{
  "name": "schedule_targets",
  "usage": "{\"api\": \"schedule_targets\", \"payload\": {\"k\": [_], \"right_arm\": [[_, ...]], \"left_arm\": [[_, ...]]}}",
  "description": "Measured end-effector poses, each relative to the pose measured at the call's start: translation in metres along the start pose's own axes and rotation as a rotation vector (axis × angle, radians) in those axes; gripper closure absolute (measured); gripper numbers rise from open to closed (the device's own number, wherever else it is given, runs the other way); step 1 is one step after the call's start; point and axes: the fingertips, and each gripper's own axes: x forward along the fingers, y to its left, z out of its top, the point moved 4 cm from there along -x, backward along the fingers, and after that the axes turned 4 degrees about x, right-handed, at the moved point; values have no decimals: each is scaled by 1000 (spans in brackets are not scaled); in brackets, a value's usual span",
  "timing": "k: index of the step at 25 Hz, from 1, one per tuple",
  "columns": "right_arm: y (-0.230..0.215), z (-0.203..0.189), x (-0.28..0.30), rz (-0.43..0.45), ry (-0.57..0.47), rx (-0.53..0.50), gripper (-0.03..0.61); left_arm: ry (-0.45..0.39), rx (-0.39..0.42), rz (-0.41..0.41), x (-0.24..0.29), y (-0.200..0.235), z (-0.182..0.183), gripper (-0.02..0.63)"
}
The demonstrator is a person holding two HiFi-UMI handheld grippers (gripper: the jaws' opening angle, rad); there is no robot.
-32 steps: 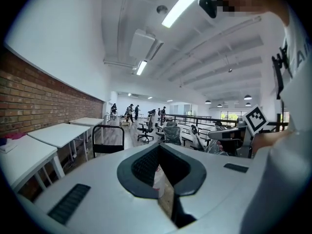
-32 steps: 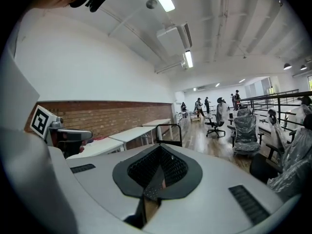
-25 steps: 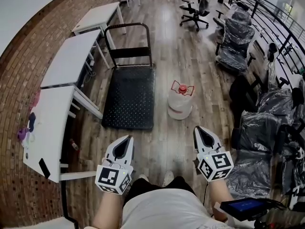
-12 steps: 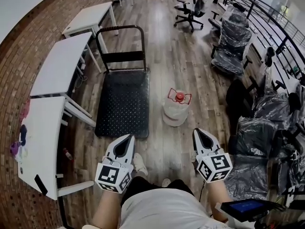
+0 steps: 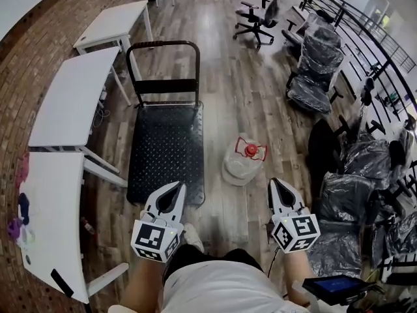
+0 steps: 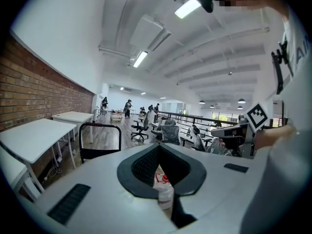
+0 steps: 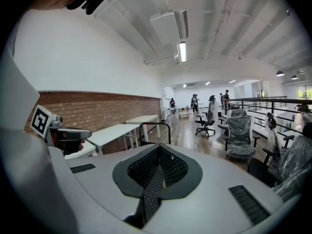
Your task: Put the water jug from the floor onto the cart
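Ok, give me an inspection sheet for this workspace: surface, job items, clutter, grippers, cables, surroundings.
surface: wooden floor, bare around the jug.
job's things: water jug, red cap, upright on the floor right of the cart; cart deck carries nothing.
clutter: purple bits on the near white table; small bottle on the floor beneath.
grippers: left gripper jaws slightly apart, right gripper shut; both empty, short of the jug.
cables: thin lead under the tables.
surroundings: brick wall, wrapped office chairs, railing.
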Motion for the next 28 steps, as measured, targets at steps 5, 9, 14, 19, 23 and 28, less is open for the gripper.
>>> {"api": "schedule_targets", "payload": {"k": [5, 9, 14, 19, 23, 28], "right_arm": [[18, 10, 38, -43, -1, 6, 577], [22, 12, 62, -62, 8, 8, 577], [7, 14, 85, -70, 22, 2, 577], [-32, 9, 115, -41, 55, 3, 577], [-71, -5, 147, -19, 114, 14, 575], [-119, -30, 194, 2, 195, 37, 575]], "left_arm": [[10, 14, -30, 16, 51, 4, 615], [17, 19, -50, 30, 75, 6, 615], [48, -2, -69, 53, 76, -4, 615], [77, -20, -33, 85, 65, -9, 615], [96, -43, 18, 112, 56, -13, 615], [118, -44, 68, 148, 43, -21, 615]]}}
